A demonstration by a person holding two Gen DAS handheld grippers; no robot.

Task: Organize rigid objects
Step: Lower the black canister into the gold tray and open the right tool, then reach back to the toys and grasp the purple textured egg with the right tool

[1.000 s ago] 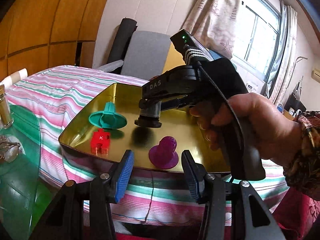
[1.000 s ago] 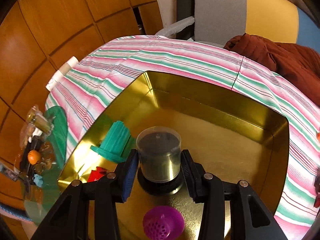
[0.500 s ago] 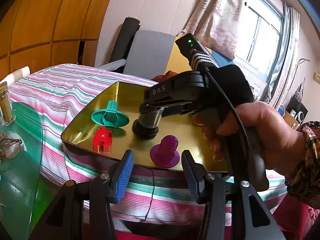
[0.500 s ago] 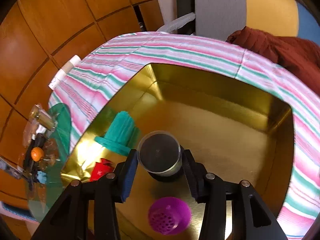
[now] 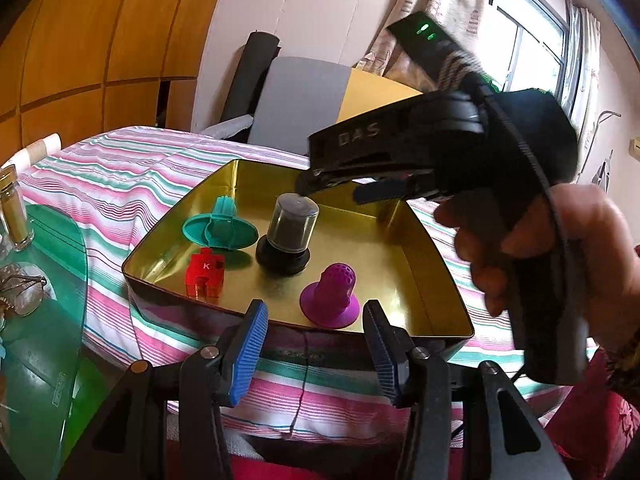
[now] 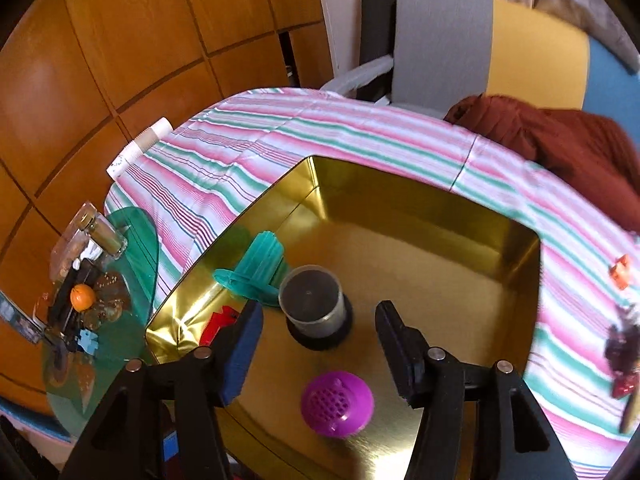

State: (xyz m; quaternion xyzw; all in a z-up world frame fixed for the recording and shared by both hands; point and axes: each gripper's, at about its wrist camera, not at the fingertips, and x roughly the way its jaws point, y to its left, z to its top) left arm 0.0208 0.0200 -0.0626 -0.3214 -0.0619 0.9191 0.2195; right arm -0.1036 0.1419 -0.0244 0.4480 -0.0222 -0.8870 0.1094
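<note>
A gold tray [image 5: 380, 248] lies on a striped cloth. In it stand a clear cylinder on a black base [image 5: 290, 232], a teal flanged piece [image 5: 220, 230], a red block marked K [image 5: 204, 274] and a purple perforated cone [image 5: 332, 296]. My right gripper [image 6: 318, 312] hovers above the cylinder [image 6: 314, 300], its jaws opening, its pads clear of the cylinder on both sides. In the left wrist view the right gripper [image 5: 328, 192] is tilted down over the tray, held by a hand [image 5: 560, 248]. My left gripper [image 5: 314, 316] stays open at the tray's near rim, holding nothing.
A green glass side table [image 5: 52, 280] at the left carries a jar [image 5: 16, 212] and glasses [image 5: 20, 288]. A grey chair [image 5: 296, 100] stands behind the striped cloth [image 5: 120, 184]. A rust-brown garment [image 6: 560, 140] and small loose pieces [image 6: 620, 276] lie right of the tray.
My right gripper let go of the cylinder, spread its jaws and rose up and back from it. The cylinder stands free in the tray. The left gripper kept still.
</note>
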